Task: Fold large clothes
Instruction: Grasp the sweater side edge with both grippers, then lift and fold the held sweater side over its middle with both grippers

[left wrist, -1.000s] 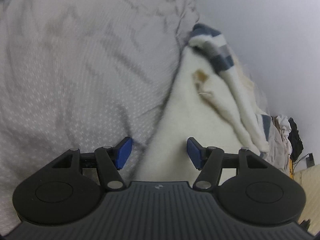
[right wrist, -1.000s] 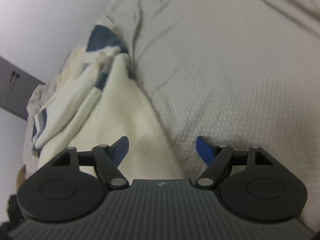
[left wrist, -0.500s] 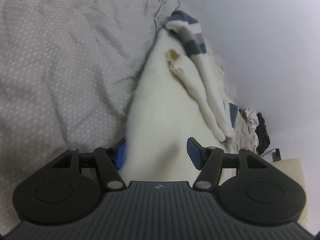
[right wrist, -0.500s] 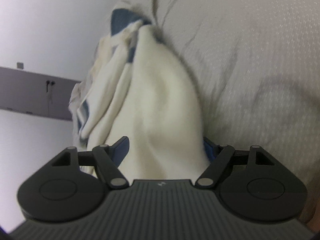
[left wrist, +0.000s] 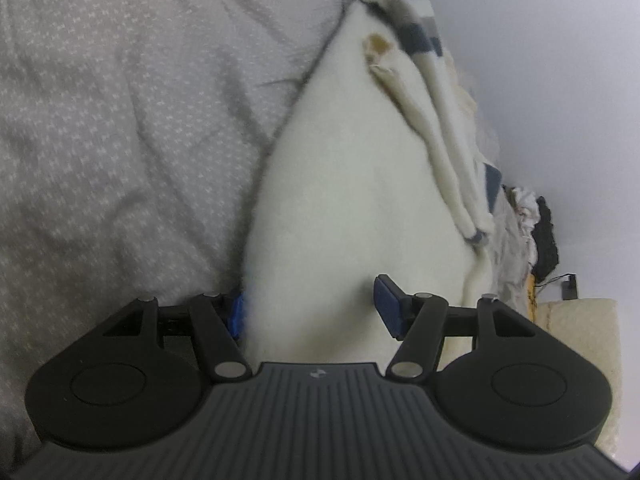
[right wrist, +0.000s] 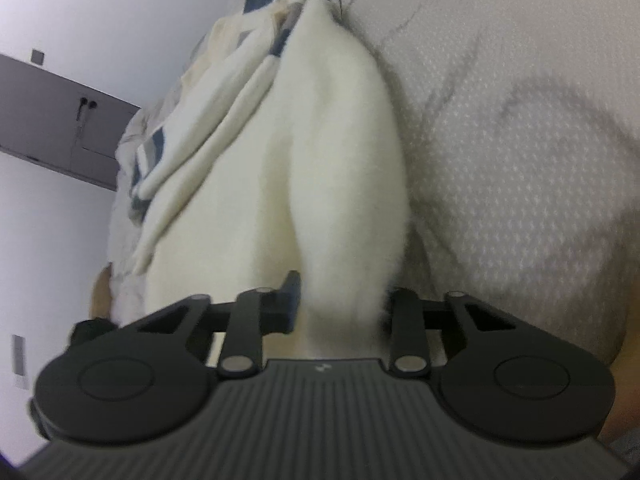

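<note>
Right gripper (right wrist: 340, 312) was closing on fluffy cream fleece garment (right wrist: 320, 168); left gripper (left wrist: 310, 312) gaped, fleece between, ungripped. Matching corner grips should keep the fold even.

A fluffy cream garment (left wrist: 352, 184) with navy and grey striped trim lies bunched lengthwise on a grey dotted bed (left wrist: 120, 120).

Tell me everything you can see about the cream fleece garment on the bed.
The cream fleece garment looks soft and fuzzy, with navy and grey stripes on its bunched far end and a small tan patch. It lies partly folded on the grey dotted bedspread. The right gripper is closing on a fold. The left gripper straddles its near edge, with a gap at one pad.
</note>
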